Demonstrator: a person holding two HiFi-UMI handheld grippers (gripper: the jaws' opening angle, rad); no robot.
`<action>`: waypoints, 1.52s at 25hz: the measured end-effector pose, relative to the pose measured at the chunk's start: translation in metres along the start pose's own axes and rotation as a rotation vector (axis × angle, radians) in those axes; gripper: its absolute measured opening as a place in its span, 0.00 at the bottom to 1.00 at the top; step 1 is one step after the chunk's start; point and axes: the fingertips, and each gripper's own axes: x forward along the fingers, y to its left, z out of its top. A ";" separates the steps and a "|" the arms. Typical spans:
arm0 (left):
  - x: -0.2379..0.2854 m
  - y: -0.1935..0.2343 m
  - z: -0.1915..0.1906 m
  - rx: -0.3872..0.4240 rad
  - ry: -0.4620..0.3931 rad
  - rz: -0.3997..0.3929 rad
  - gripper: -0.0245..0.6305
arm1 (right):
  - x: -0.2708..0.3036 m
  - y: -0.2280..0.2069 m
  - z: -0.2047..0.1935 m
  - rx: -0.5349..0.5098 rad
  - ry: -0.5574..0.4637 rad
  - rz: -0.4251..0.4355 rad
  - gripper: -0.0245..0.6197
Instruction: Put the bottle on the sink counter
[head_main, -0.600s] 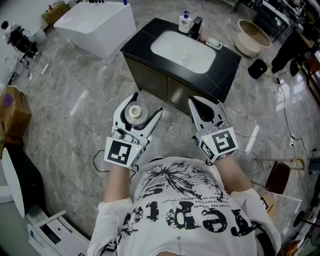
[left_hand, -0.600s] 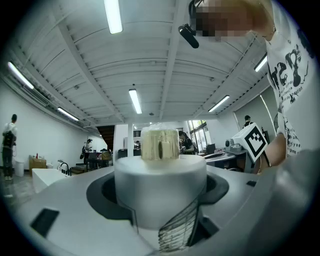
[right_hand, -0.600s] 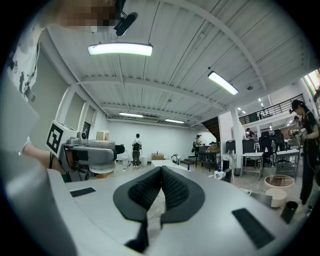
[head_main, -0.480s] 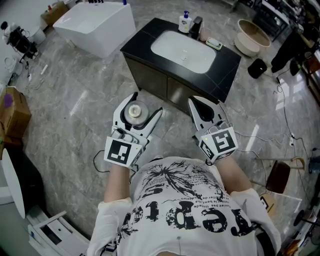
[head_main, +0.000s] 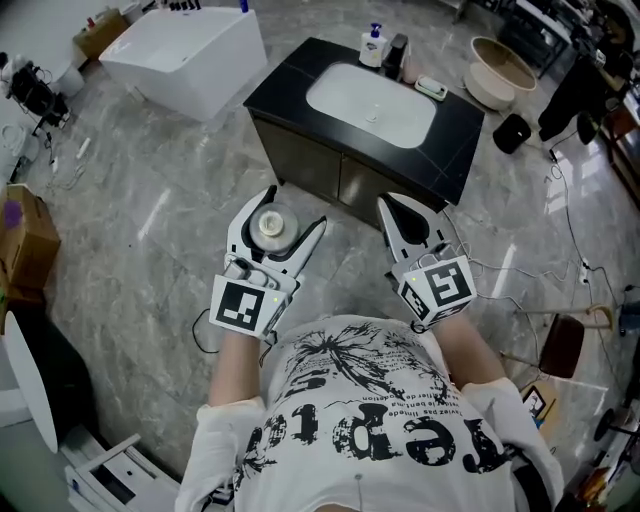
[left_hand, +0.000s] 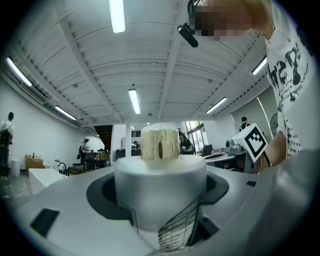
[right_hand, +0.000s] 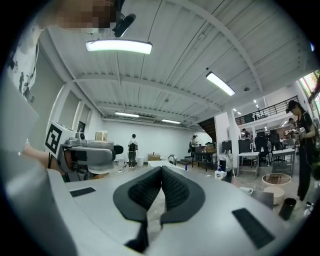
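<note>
In the head view a white bottle with a cream cap stands upright between the jaws of my left gripper, which is shut on its wide body, above the marble floor. The left gripper view shows the bottle filling the gap between the jaws, cap on top. My right gripper is beside it, shut with nothing in it; its dark pads meet. The black sink counter with its white basin lies ahead, beyond both grippers.
On the counter's back edge stand a soap pump bottle, a dark container and a small dish. A white tub is at the far left, a round basin and black bin to the right. Cables lie on the floor.
The head view has shifted a little, so the counter sits slightly differently in the frame. Both grippers hold the same pose, with the bottle still in the left one.
</note>
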 end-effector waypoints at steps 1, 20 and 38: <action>-0.002 0.006 -0.002 -0.003 -0.005 -0.008 0.57 | 0.006 0.003 -0.001 0.005 0.000 -0.005 0.06; 0.077 0.154 -0.053 -0.029 -0.007 0.049 0.57 | 0.198 -0.034 -0.049 0.062 0.050 0.064 0.06; 0.371 0.324 -0.073 -0.018 0.043 0.015 0.57 | 0.438 -0.263 -0.032 0.062 0.057 0.043 0.06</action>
